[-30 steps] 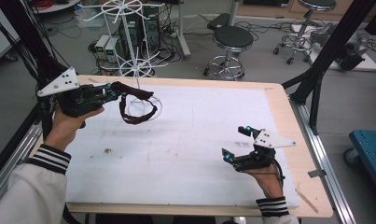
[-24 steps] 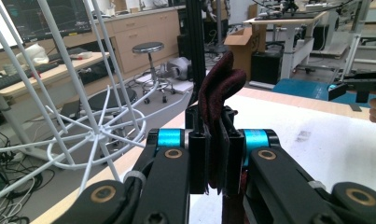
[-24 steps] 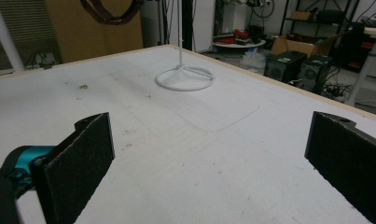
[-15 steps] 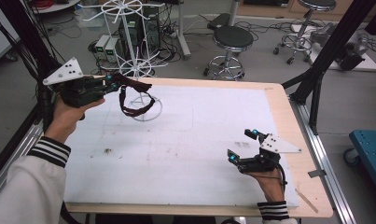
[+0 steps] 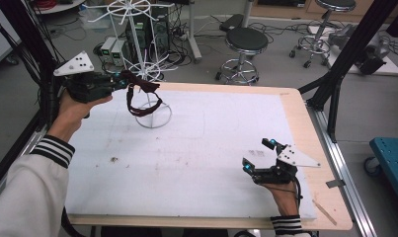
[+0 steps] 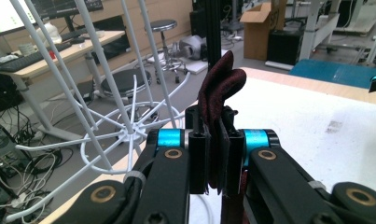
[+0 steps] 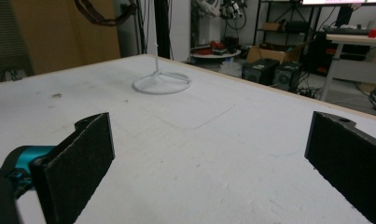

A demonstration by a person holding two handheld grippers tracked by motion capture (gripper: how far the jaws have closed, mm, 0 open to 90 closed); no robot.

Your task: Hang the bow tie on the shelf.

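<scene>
1. The table (image 5: pixel 295 106) is carrying a white mat (image 5: pixel 211 148) across most of its top, with a strip of bare wood showing along the far and right edges
2. A white wire stand (image 5: pixel 148 74) is sitting at the far left of the mat, its round base ring (image 5: pixel 154 117) lying flat and its thin spokes fanning out higher up
3. The left gripper (image 5: pixel 118 80) is hanging in the air beside the stand's pole, above the far left part of the mat, with the person's left hand (image 5: pixel 75 106) wrapped round its body
4. Its jaws are pinching a dark red band (image 5: pixel 139 96); in the left gripper view the folded cloth (image 6: pixel 220 98) is sticking up between the two pressed pads
5. The rest of the band is drooping as a loop below the jaws, hanging over the base ring and close to the pole; I cannot tell whether it is touching the pole
6. The right gripper (image 5: pixel 258 155) is resting low near the right front corner of the mat, well apart from the band, its jaws standing wide with nothing between them
</scene>
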